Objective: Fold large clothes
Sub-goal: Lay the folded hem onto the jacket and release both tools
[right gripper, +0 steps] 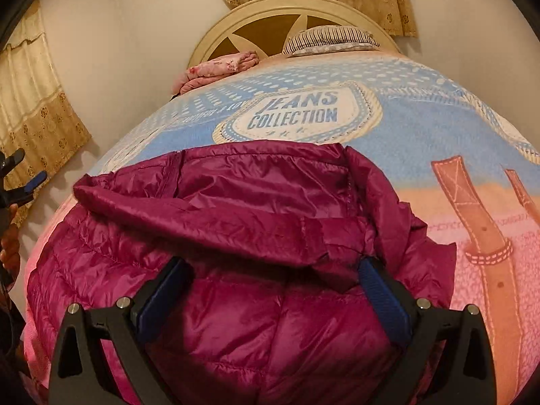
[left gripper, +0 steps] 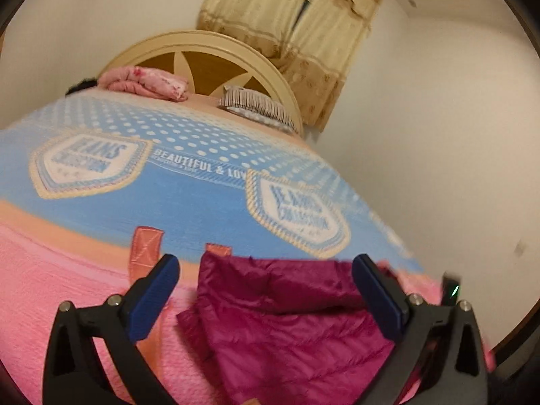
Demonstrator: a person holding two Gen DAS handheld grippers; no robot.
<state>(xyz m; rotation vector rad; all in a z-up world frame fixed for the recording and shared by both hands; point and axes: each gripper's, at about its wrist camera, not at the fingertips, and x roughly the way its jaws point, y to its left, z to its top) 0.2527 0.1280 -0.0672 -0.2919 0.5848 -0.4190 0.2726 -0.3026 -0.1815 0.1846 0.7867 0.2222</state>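
Magenta puffer jacket (right gripper: 236,236) lies on the bed blanket (right gripper: 422,128), both grippers spread wide over it.

Right gripper (right gripper: 275,273) fingers released, straddling the jacket's quilted body below the bunched hood; whether the pads touch fabric, can't tell. Left gripper (left gripper: 265,270) fingers also released, grasping nothing, above a jacket edge on the pink part of the blanket. Headboard (right gripper: 270,10), striped pillow (right gripper: 330,38), pink folded bedding (right gripper: 216,67) at far end.

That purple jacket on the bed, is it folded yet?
Partly: the jacket has one flap turned over its quilted body, rumpled, on the blanket.
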